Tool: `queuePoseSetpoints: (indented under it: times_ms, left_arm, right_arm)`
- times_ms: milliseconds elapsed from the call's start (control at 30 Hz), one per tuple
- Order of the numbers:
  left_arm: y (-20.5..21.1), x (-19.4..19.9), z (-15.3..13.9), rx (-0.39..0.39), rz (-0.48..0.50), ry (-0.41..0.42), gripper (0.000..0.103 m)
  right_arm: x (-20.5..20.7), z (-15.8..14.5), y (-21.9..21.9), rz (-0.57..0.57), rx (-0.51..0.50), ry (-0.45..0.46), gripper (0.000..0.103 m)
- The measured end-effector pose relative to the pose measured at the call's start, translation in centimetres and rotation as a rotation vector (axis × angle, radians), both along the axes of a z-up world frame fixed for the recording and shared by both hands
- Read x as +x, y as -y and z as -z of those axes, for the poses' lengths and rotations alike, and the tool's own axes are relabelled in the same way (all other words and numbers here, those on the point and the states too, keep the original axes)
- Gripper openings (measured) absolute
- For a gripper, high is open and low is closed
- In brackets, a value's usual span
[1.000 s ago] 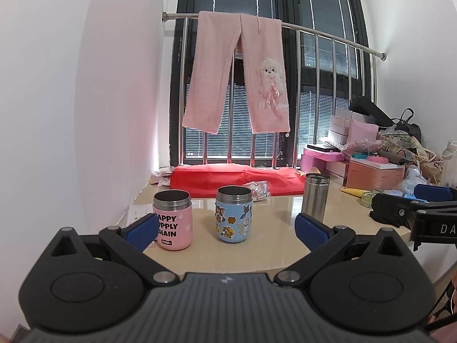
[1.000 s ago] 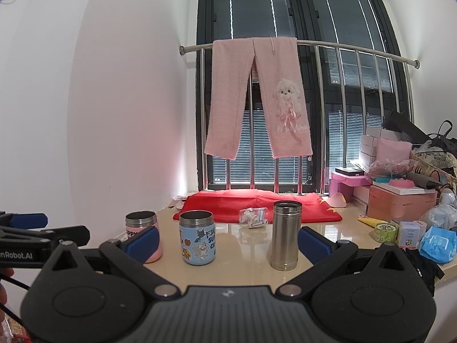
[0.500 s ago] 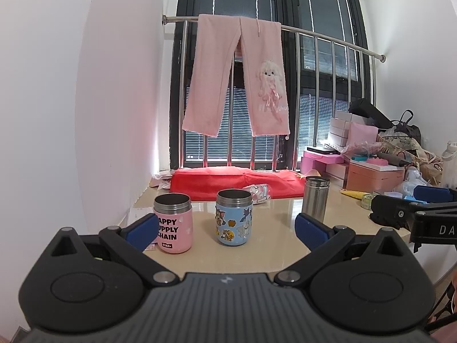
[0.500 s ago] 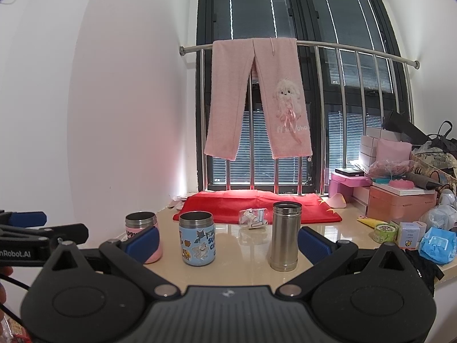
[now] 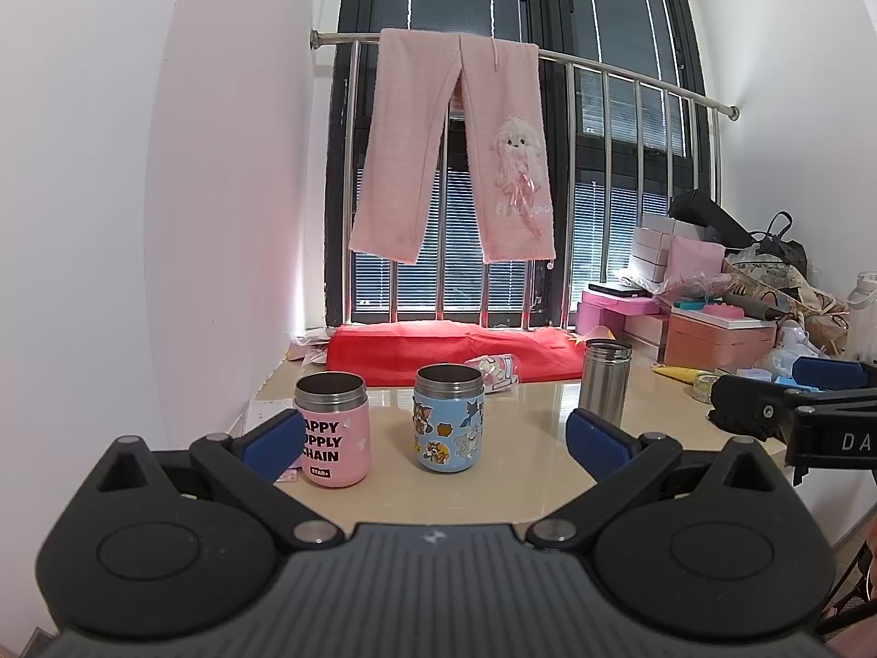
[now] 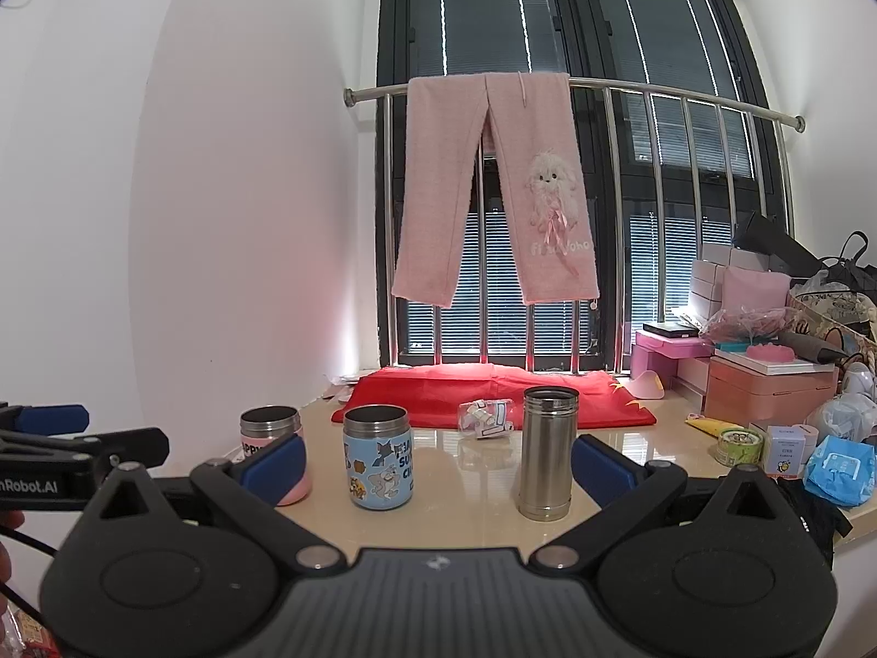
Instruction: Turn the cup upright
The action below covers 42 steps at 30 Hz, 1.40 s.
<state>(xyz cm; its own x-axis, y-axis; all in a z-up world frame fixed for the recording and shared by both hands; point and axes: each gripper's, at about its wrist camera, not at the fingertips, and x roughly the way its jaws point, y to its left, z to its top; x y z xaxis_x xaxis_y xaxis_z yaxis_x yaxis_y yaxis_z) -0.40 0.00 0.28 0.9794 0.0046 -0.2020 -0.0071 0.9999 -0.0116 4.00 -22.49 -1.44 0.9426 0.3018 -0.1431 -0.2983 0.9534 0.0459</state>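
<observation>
We see three cups standing upright on the bench (image 5: 510, 493), open mouths up: the pink cup (image 5: 331, 430) lettered "SUPPLY CHAIN", the blue cartoon cup (image 5: 448, 419) just to its 3 o'clock and apart from it, and the tall steel cup (image 5: 604, 381) farther toward 2 o'clock, well apart from the other two. From the right wrist view the same row reads pink cup (image 6: 269, 432), blue cartoon cup (image 6: 378, 457), steel cup (image 6: 547, 452), left to right, none touching. Our left gripper (image 5: 433, 438) has its jaws spread wide and empty, the blue pads (image 5: 274, 436) framing the pink and blue cups from the near side; the pink cup sits just behind the left pad. Our right gripper (image 6: 436, 463) likewise holds its jaws wide apart with nothing between them, level with the bench edge. Behind the cups, at 12 o'clock, a red cloth (image 6: 488, 392) lies along the window foot with a small crumpled wrapper (image 6: 485, 419) in front of it. Pink trousers (image 6: 493, 186) hang over the steel railing (image 6: 679, 98) above. At 3 o'clock the bench carries pink boxes (image 6: 767, 386), a blue packet (image 6: 841, 469) and other clutter.
</observation>
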Motion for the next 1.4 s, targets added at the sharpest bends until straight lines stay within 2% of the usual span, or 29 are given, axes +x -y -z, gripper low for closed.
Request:
queuePoseSetpoints:
  times_ms: [900,1267,1400]
  left_arm:
    - [0.2,0.3,-0.2,0.006,0.009,-0.001,0.103]
    - [2.4,5.7,-0.7,0.033,0.081,-0.048,0.103]
    - [3.7,8.5,-1.2,0.068,0.114,-0.073,0.103]
  right_arm:
    - [0.5,0.2,0.1,-0.002,-0.001,-0.006,0.103]
    - [4.8,0.7,1.9,0.024,-0.001,-0.049,0.103]
    - [7.2,0.7,2.9,0.022,-0.008,-0.063,0.103]
